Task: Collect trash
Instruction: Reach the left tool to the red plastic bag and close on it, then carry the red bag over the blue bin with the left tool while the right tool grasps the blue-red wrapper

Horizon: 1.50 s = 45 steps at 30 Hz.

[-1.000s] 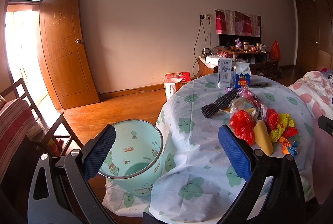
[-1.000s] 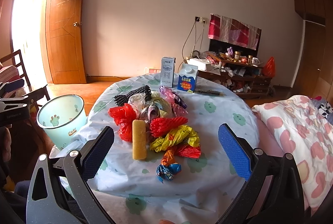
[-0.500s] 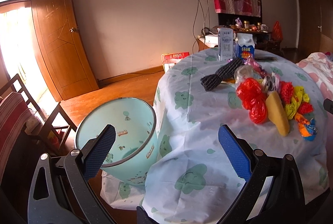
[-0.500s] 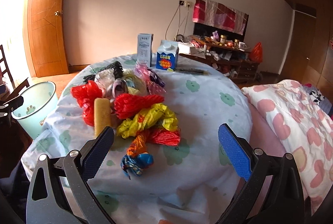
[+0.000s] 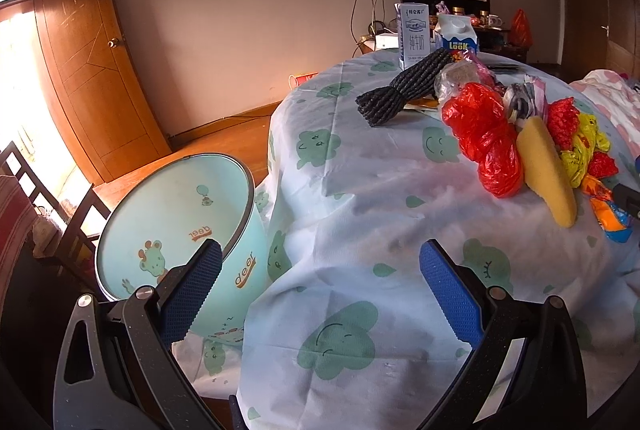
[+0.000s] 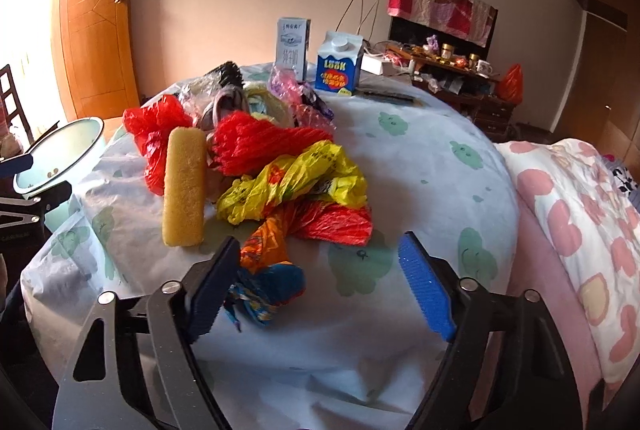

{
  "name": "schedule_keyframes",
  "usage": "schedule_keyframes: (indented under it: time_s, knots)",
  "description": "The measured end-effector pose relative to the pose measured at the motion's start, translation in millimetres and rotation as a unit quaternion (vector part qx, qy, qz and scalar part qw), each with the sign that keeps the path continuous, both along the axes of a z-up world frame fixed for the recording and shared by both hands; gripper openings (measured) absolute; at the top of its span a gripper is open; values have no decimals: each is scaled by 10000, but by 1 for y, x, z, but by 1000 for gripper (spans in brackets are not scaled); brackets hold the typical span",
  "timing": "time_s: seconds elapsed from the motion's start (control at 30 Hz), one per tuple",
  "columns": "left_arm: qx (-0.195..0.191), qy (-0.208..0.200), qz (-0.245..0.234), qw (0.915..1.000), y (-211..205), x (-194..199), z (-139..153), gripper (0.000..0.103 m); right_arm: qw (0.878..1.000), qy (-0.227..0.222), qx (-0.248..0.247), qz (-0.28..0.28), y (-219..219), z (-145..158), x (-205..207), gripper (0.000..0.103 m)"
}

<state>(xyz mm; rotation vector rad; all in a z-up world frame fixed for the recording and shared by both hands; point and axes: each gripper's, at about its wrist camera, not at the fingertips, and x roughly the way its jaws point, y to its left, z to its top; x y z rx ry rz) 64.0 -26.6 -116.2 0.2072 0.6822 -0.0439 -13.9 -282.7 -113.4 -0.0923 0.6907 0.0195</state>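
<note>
**A:** What are you about to do, and how do you keep it tidy?

**B:** I judge the step in hand is the first pick from the heap. My right gripper (image 6: 320, 284) is spread wide and holds nothing, low over the near edge of the table (image 6: 420, 166). The nearest piece is the orange-and-blue wrapper (image 6: 268, 278). I want to close on its crumpled blue end only, low enough to catch the bunch but without pinching the tablecloth (image 6: 280, 362) under it. The wrapper's orange tail runs up under the yellow bag (image 6: 296, 182) and the red bag (image 6: 336, 222), so I should lift slowly in case they drag along.

**A:** Where does the wrapper sit against your jaws?

**B:** Off-centre. It lies against my left finger's pad, seemingly touching it, while the right finger stands well apart from it over bare cloth. I ought to shift leftward first, so the bunch sits midway.

**A:** And the other hand?

**B:** My left gripper (image 5: 320, 290) is also released and empty, hanging off the table's side. The pale blue bin (image 5: 176, 222) sits on the floor just beside the table, tilted so its mouth faces me, with my left finger in front of its rim. It looks empty, so nothing is collected yet. The yellow sponge (image 6: 184, 186) and milk cartons (image 6: 316, 58) stay untouched.
</note>
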Motion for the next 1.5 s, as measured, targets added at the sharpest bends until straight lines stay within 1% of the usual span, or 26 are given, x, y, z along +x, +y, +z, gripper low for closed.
schedule_keyframes:
  time_s: [0.13,0.2,0.23,0.3,0.33,0.4,0.47,0.5,0.53,0.63,0.67,0.77,0.93,1.0,1.03,1.07,1.1,1.13,1.17,1.2,1.23,1.3,1.43,1.5]
  knots:
    - [-8,-13,-111,9999,-4,0,2,97,9995,80,266,120,-2,-5,4,74]
    - [-32,-5,-173,9998,-7,2,2,97,9990,109,391,181,-3,-5,6,68]
    - [-38,-2,-190,9998,-8,2,2,97,9990,86,399,169,-5,-5,7,67]
    - [-48,4,-208,9998,-11,6,2,97,9998,-93,155,27,-7,-3,13,66]
    - [-48,18,-228,9997,-14,8,1,97,9998,-153,69,-41,-10,-2,17,66]
    - [-9,24,-246,9997,-19,13,1,97,9999,-108,75,-87,-15,-4,28,67]
    - [10,44,-268,9996,-23,19,0,97,9995,-230,-9,-216,-22,-5,32,67]
    - [22,44,-277,9996,-26,21,0,97,9995,-232,4,-230,-26,-5,35,67]
    - [38,30,-284,9996,-28,22,1,97,9994,-223,133,-232,-31,-5,37,68]
    - [-2,-92,-335,9994,-34,24,8,97,9984,-294,378,-292,-44,5,30,72]
    - [-34,-139,-343,9993,-35,25,11,97,9982,-353,385,-289,-47,8,27,74]
    - [-195,-218,-421,9987,-43,28,18,97,9978,-468,350,-319,-53,15,18,74]
    - [-99,-172,-802,9966,-73,31,12,97,9973,-334,418,-496,-66,7,21,74]
    - [-140,-150,-935,9954,-82,34,10,95,9973,-303,435,-511,-67,4,22,74]
    - [-184,-121,-1000,9947,-86,36,8,93,9974,-298,445,-490,-66,3,22,73]
    - [-243,-62,-1093,9937,-90,39,7,83,9974,-309,431,-482,-65,2,22,73]
    - [-307,37,-1207,9922,-94,41,4,70,9974,-319,422,-480,-66,1,22,73]
    - [-363,135,-1315,9906,-98,43,1,63,9975,-316,431,-467,-66,1,23,72]
    - [-399,225,-1441,9885,-101,44,-3,40,9975,-314,437,-464,-66,0,23,71]
    - [-425,328,-1569,9861,-105,45,-6,21,9974,-307,451,-467,-67,0,23,70]
    - [-445,361,-1610,9853,-106,45,-8,19,9973,-306,470,-467,-67,-1,24,70]
    - [-478,362,-1684,9839,-107,44,-7,12,9970,-328,514,-480,-69,0,23,68]
    - [-508,158,-1689,9842,-97,36,8,10,9961,-411,649,-440,-67,7,21,66]
    - [-583,57,-1660,9844,-87,29,19,10,9962,-399,704,-316,-62,10,19,66]
